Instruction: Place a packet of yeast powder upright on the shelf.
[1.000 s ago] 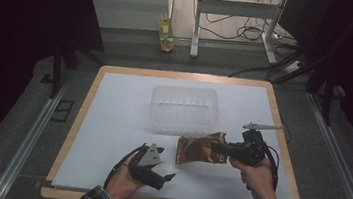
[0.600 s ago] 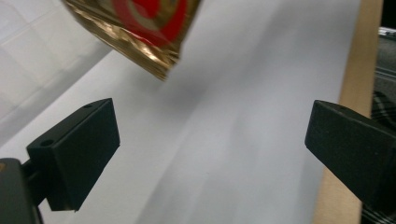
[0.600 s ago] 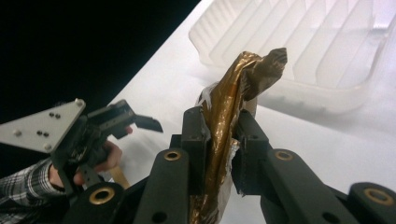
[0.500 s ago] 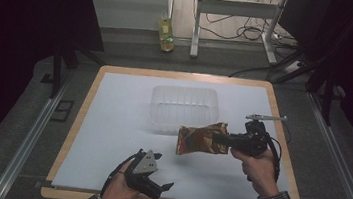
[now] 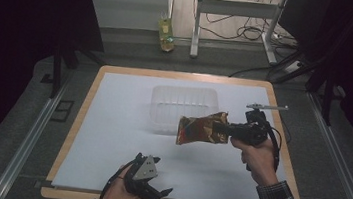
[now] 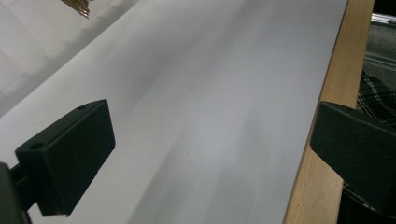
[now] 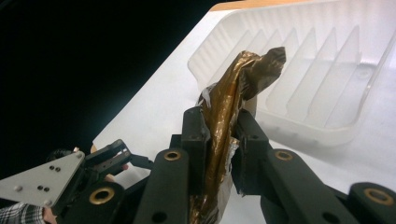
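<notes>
Above the white table sheet (image 5: 111, 122), the right gripper (image 5: 222, 129) clamps a crinkled golden-brown foil snack bag (image 5: 200, 129) beside the clear ribbed plastic tray (image 5: 182, 100), while the left gripper (image 5: 161, 194), its jaws just opened wide, holds nothing.

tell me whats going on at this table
A person works with a gripper in each hand. The right gripper is clamped on a crumpled brown snack bag, holding it in the air beside a clear plastic tray. The left gripper rests near the table's front edge, jaws wide and nothing between them.
</notes>
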Tool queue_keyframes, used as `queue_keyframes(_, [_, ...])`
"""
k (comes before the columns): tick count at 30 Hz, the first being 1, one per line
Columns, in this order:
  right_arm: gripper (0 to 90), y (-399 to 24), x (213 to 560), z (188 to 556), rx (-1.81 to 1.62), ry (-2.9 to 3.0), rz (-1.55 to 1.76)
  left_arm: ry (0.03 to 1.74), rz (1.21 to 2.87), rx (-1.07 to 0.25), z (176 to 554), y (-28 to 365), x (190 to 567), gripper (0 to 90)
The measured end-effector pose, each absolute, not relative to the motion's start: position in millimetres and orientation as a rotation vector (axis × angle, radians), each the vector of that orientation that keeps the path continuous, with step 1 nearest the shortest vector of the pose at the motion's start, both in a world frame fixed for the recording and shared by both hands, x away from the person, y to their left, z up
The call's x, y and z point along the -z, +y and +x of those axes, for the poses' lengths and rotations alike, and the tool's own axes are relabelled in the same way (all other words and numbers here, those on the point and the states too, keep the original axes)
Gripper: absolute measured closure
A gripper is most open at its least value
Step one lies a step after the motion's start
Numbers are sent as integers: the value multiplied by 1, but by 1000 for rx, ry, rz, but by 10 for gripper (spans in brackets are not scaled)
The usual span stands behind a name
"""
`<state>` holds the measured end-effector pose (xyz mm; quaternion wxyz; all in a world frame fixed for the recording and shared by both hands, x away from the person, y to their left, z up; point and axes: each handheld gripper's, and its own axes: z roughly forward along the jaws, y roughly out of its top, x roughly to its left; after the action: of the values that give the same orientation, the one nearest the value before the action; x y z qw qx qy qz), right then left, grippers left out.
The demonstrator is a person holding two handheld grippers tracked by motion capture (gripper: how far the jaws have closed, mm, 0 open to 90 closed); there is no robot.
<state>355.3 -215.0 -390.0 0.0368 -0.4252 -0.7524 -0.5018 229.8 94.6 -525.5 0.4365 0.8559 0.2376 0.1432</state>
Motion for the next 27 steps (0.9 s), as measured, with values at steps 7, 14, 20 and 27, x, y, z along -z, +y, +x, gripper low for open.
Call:
queue_keyframes(7, [766,-211,384,366,1550,-2308,-1327,587,2149,-357,231,95,527,0])
queue_keyframes(14, [767,-203,380,379,1548,-2296,-1339,583,2148,-359,231,93,528,0])
queue_keyframes(20, [767,-195,377,390,1546,-2292,-1351,579,2140,-366,230,93,527,0])
queue_keyframes(27, [767,-184,373,402,1539,-2297,-1363,572,2145,-367,230,92,528,1])
